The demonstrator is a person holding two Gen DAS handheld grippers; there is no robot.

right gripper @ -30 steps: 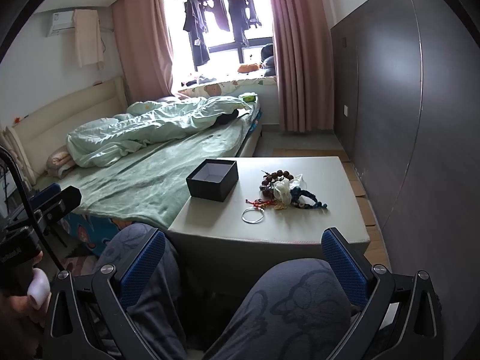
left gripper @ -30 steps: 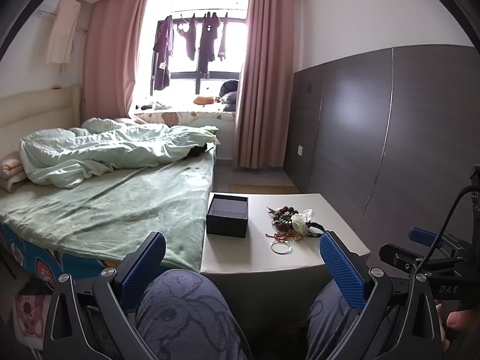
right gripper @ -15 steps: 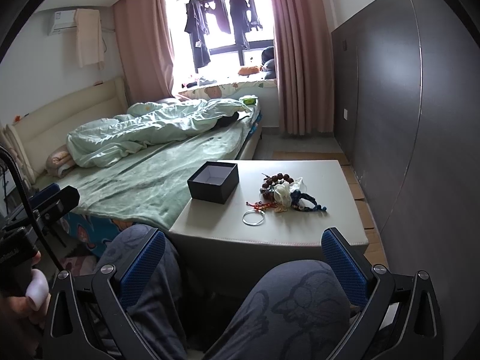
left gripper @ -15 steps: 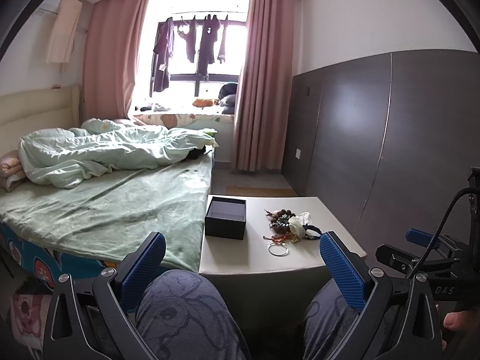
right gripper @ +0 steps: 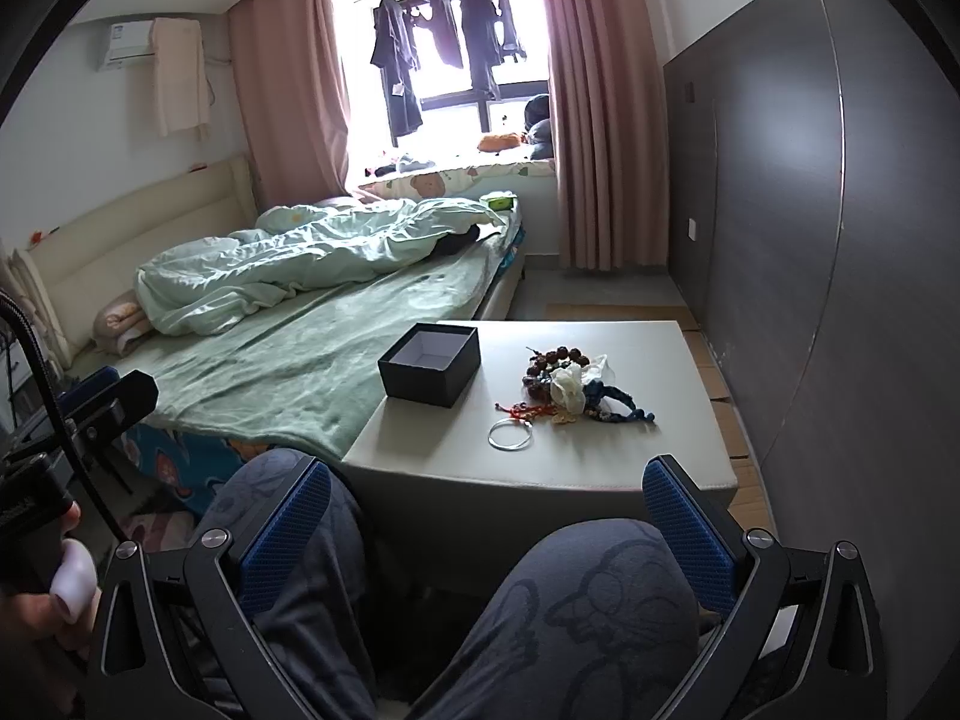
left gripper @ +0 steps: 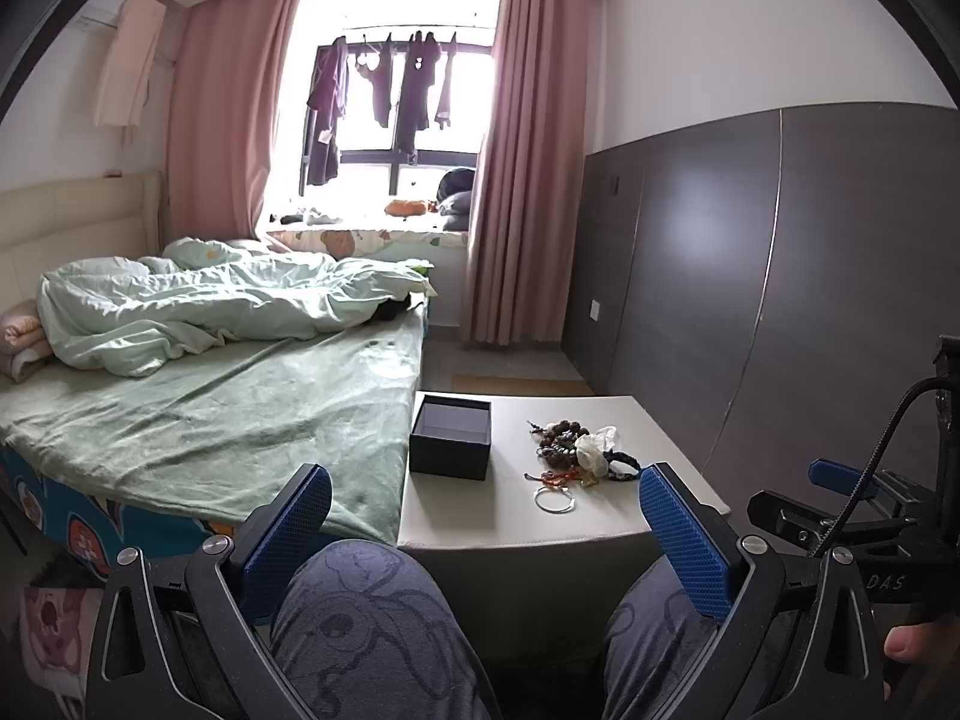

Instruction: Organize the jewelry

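Both tools are held low over the person's knees (right gripper: pixel 606 606), short of the pale tabletop (right gripper: pixel 600 450). The left hand-held gripper (left gripper: pixel 483 531) has its blue-padded fingers (left gripper: pixel 288 534) spread wide with nothing between them, and the right hand-held gripper (right gripper: pixel 486 531) is likewise spread wide and empty. On the tabletop, toward its left side and next to the bed (left gripper: pixel 210 414), stands a small dark box (right gripper: pixel 431 365) with no lid on it and a pale lining, nothing visible inside it. To the right of the box, apart from it, lies the jewelry pile (right gripper: pixel 570 387): dark brown beads at the far end, a whitish piece in the middle, a blue braided piece trailing to the right and a thin red cord on the near left. A silver bangle (right gripper: pixel 510 435) lies flat just near of the pile, close to the red cord. A dark panelled wall (left gripper: pixel 780 276) runs along the right, and pink curtains (left gripper: pixel 522 168) frame a bright window at the far end.
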